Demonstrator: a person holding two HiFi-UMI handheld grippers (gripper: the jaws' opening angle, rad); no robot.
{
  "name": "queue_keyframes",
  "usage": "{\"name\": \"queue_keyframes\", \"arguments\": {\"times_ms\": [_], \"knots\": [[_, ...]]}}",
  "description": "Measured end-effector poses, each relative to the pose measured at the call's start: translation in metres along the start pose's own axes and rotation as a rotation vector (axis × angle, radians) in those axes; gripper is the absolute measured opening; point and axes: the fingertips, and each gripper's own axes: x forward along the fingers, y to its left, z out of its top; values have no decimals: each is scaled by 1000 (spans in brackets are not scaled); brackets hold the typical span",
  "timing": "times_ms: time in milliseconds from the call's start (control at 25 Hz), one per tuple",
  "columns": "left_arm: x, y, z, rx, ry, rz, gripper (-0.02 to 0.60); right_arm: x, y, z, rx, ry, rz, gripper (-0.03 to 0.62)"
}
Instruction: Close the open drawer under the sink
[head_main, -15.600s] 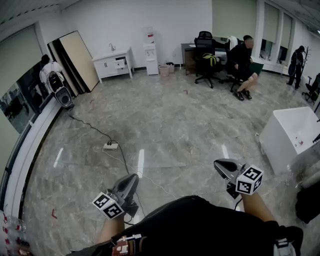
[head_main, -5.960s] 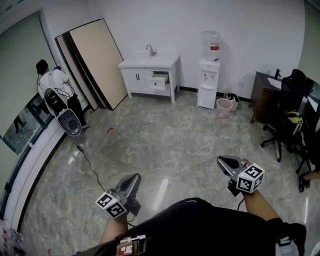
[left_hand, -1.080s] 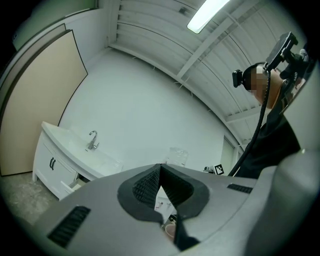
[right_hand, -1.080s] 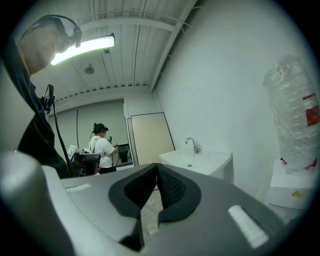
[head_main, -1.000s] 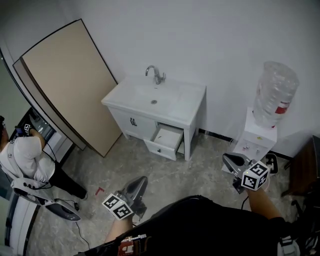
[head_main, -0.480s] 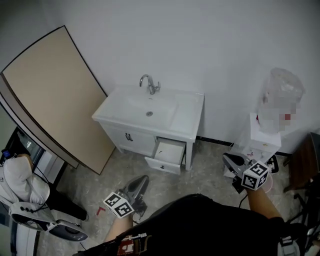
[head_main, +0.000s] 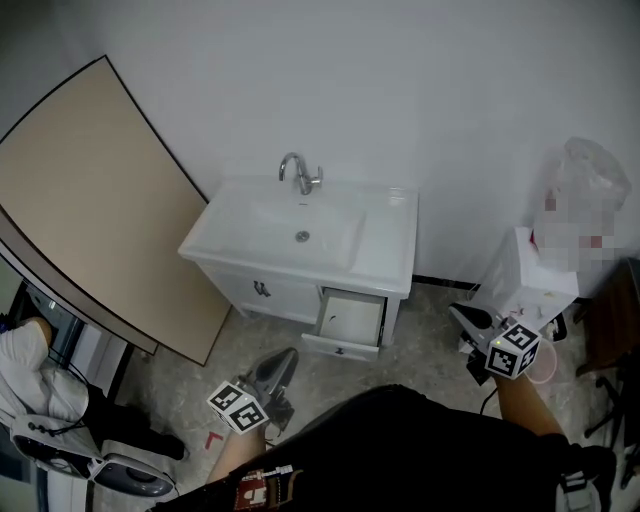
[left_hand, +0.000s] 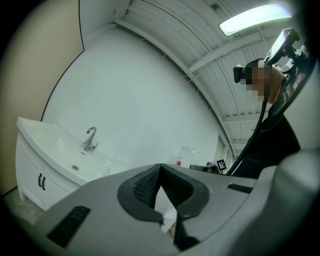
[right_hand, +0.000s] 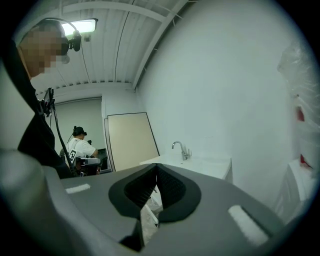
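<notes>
So, the open drawer (head_main: 352, 322) is found under the right side of the white sink counter (head_main: 385, 235), pulled out toward the floor (head_main: 180, 375), with its pale inside and its front panel facing down-frame. The left cabinet doors beside it are seen shut. The faucet (head_main: 298, 172) is set at 12 o'clock of the basin, up against the wall. The left hand-held gripper (head_main: 288, 355) is held low over the floor, and from it the drawer is spotted at roughly 2 o'clock, near but not touched. Its jaws are pressed together at the tips and nothing is carried between them. The right hand-held gripper (head_main: 458, 312) is held at about 3 o'clock of the drawer, clear of it, and its jaws are likewise closed on nothing. A big beige board (head_main: 90, 200) is leaned on the wall at 9 o'clock of the counter, and a white water dispenser (head_main: 530, 275) is parked at 3 o'clock. A person in a white top (head_main: 25, 375) is partly caught at the far left edge.
</notes>
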Motion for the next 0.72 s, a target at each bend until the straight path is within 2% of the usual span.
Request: {"name": "queue_keyframes", "arguments": {"times_ms": [120, 280, 440, 520, 720], "knots": [[20, 15, -4, -4, 5, 25, -2, 16, -20, 1, -4, 13, 28, 3], [63, 27, -17, 17, 5, 71, -3, 34, -75, 4, -5, 15, 87, 2], [119, 39, -24, 16, -46, 178, -3, 58, -144, 11, -15, 61, 181, 2], [146, 39, -27, -15, -73, 235, -3, 68, -172, 21, -24, 84, 238, 2], [182, 49, -41, -66, -110, 384, -2, 107, -217, 35, -49, 130, 372, 2]]}}
